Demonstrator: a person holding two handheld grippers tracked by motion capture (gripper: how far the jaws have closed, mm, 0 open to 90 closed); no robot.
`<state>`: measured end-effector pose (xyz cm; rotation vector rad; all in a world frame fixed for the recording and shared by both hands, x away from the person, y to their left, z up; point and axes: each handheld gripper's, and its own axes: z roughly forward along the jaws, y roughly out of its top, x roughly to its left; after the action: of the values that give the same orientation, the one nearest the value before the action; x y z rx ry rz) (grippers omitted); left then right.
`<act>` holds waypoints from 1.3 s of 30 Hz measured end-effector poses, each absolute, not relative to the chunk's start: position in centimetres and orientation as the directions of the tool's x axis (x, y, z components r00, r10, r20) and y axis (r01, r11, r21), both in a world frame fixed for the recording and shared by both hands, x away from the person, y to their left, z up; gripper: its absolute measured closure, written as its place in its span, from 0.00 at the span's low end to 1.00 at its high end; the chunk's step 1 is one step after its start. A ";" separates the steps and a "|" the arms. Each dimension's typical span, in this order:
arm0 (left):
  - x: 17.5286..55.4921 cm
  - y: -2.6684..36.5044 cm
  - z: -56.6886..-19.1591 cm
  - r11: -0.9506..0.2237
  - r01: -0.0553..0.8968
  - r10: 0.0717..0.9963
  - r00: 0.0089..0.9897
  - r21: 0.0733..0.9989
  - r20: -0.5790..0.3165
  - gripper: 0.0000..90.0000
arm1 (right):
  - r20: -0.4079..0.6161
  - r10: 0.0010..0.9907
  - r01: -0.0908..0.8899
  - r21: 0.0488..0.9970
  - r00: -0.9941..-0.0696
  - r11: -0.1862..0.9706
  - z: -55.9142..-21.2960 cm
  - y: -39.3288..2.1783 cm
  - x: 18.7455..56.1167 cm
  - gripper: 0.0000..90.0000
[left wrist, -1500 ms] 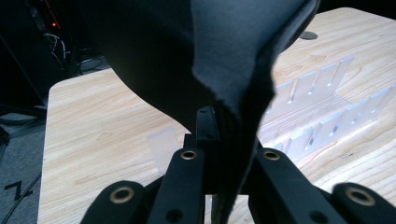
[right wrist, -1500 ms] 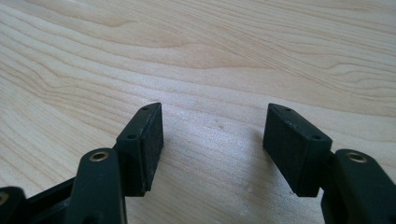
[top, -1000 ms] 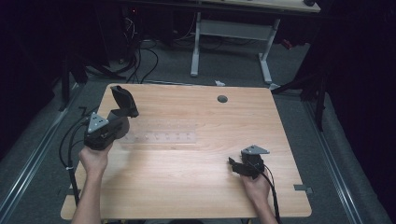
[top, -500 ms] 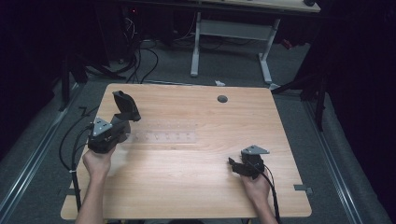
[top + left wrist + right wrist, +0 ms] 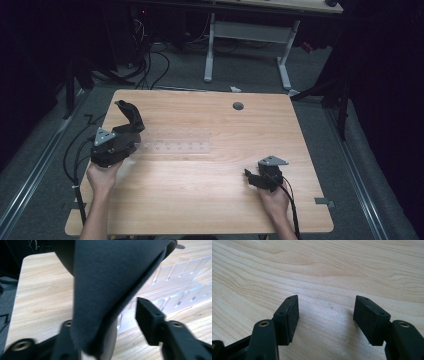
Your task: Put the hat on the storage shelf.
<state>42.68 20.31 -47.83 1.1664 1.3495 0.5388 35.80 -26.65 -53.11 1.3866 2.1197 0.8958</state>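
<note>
At the tabletop's (image 5: pixel 200 200) left edge, a black pouch (image 5: pixel 131 116) lies between the just-opened jaws of the left hand-held gripper (image 5: pixel 131 131), beside a clear rack (image 5: pixel 175 147). The right hand-held gripper (image 5: pixel 251 176) is held open and empty.

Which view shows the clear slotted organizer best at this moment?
The left gripper view: the clear slotted organizer is close, its dividers distinct, though the black cloth at the left gripper hides its near end. The high view shows its whole outline faintly on the table. The right gripper view shows bare wood.

One dark cloth (image 5: pixel 129 116), one clear rack (image 5: pixel 172 147)
</note>
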 end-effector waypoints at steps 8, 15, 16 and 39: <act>41.6 21.1 -48.0 0.413 0.302 0.864 0.168 0.859 -0.475 0.44 | -0.019 0.919 0.627 0.726 -0.394 0.284 -53.1 -26.7 35.8 0.41; 40.0 21.3 -48.2 0.446 0.307 0.850 0.149 0.841 -0.505 0.42 | -0.021 0.917 0.625 0.726 -0.399 0.289 -53.1 -26.6 35.8 0.41; 39.7 21.2 -48.2 0.453 0.309 0.846 0.148 0.836 -0.512 0.42 | -0.021 0.917 0.625 0.726 -0.399 0.288 -53.1 -26.6 35.8 0.41; 34.6 18.1 -51.1 0.442 0.380 0.826 0.181 0.812 -0.534 0.42 | -0.021 0.917 0.625 0.726 -0.399 0.288 -53.1 -26.6 35.8 0.41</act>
<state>34.60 18.09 -51.07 1.1482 1.4234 0.4402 35.83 -26.64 -53.11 1.3803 2.1259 0.8971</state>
